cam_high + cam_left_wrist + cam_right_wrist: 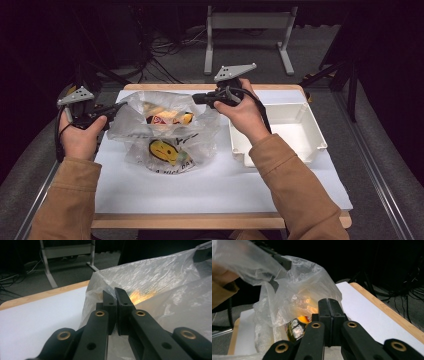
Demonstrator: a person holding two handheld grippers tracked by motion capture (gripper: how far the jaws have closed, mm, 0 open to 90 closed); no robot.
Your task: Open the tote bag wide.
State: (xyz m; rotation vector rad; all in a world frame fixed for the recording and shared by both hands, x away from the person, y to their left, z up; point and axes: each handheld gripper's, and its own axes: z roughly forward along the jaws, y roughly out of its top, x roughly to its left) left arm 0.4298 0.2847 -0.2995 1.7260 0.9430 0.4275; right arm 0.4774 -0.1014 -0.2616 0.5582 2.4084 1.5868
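A clear plastic bag [165,132] sits on the white tabletop [220,185], left of centre and toward the far edge, with a yellow smiley face [163,150] printed on its near side. To its right, just beside it, stands an open white plastic bin [305,135], its long side running near to far. Beyond the tabletop's far edge a grey metal stand [248,35] stands on the floor among loose cables [160,55]. The bag stands upright with its mouth facing up and stretched wide from left to right, so its opening is longest across the tabletop. The left gripper [119,106] comes in from the left and pinches the left rim of the bag; in the left gripper view its jaws are pressed together on the thin film [155,282]. The right gripper [197,98] reaches from the right and holds the far right rim, its jaws likewise clamped together on the plastic in the right gripper view, where the bag [294,292] billows up ahead of them. Inside the open mouth lie snack packets [167,117] in yellow and red, blurred through the film; the right gripper view shows one packet [298,328] low in the bag, just beside the jaws. The person's brown sleeves [295,190] come in from the near edge.
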